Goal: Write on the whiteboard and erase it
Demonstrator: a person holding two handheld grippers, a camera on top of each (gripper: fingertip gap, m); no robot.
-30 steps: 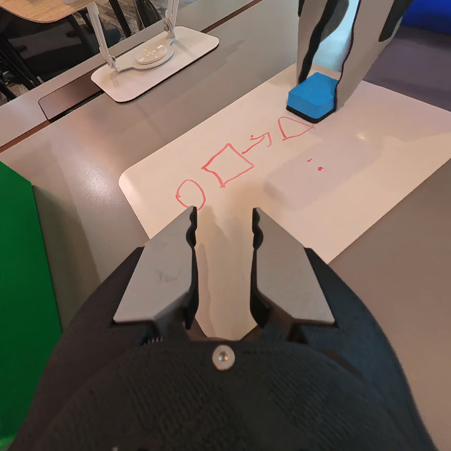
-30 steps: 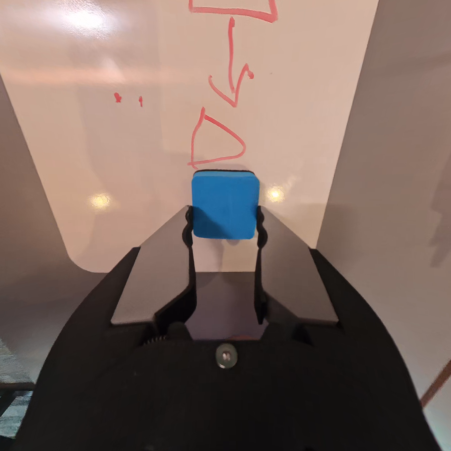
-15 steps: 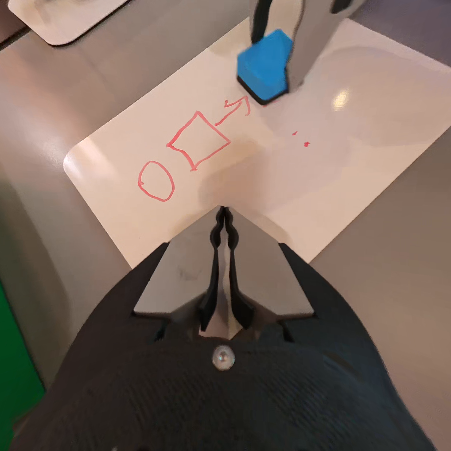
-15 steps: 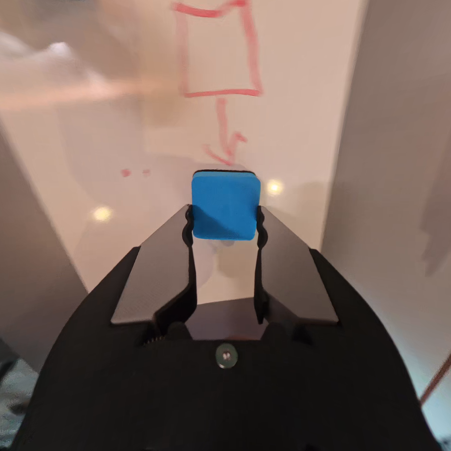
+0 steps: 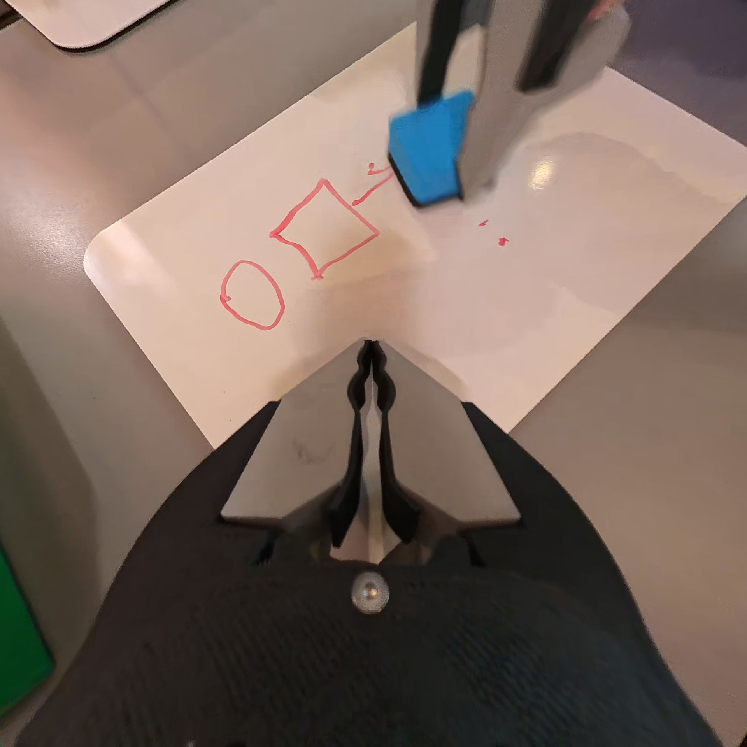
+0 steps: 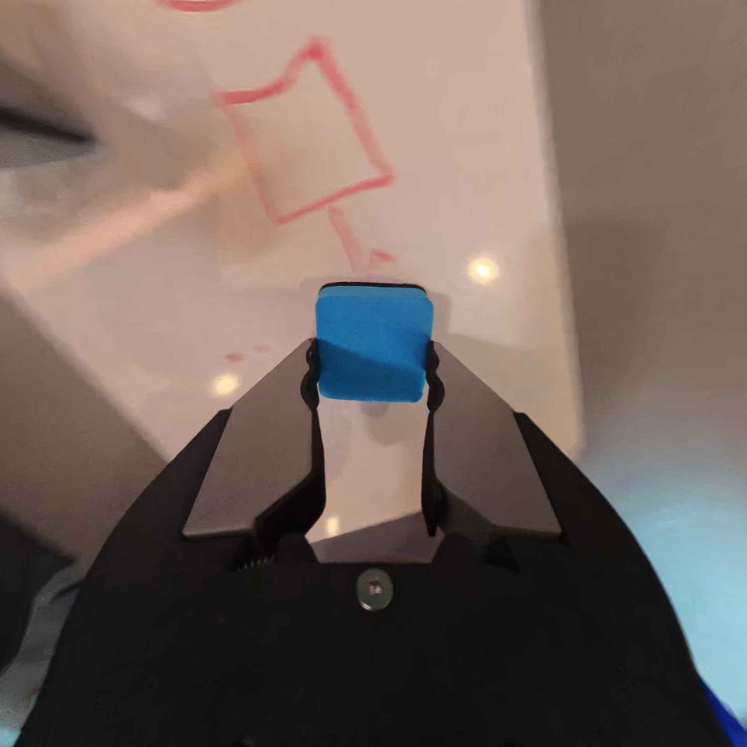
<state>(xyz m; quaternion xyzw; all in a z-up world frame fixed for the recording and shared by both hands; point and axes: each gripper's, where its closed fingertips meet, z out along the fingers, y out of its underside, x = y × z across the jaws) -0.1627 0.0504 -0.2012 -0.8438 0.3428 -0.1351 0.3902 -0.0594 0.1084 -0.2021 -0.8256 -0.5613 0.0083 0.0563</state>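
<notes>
A white whiteboard [image 5: 525, 323] lies flat on the grey table. It bears a red circle [image 5: 251, 295], a red square [image 5: 325, 228], a stub of a red arrow [image 5: 372, 188] and two red dots [image 5: 501, 241]. My right gripper [image 6: 371, 364] is shut on a blue eraser [image 6: 372, 343] and presses it on the board at the arrow's end; the eraser also shows in the left wrist view [image 5: 428, 149]. The square shows blurred in the right wrist view [image 6: 311, 133]. My left gripper [image 5: 371, 343] is shut and empty over the board's near edge.
A white flat base [image 5: 81, 20] lies on the table at the far left. A green object [image 5: 16, 630] stands at the left edge. Grey table [image 5: 626, 465] surrounds the board.
My right gripper has slid the eraser along the board toward the square, wiping away the triangle and most of the arrow. My left gripper has shut and moved forward over the board.
</notes>
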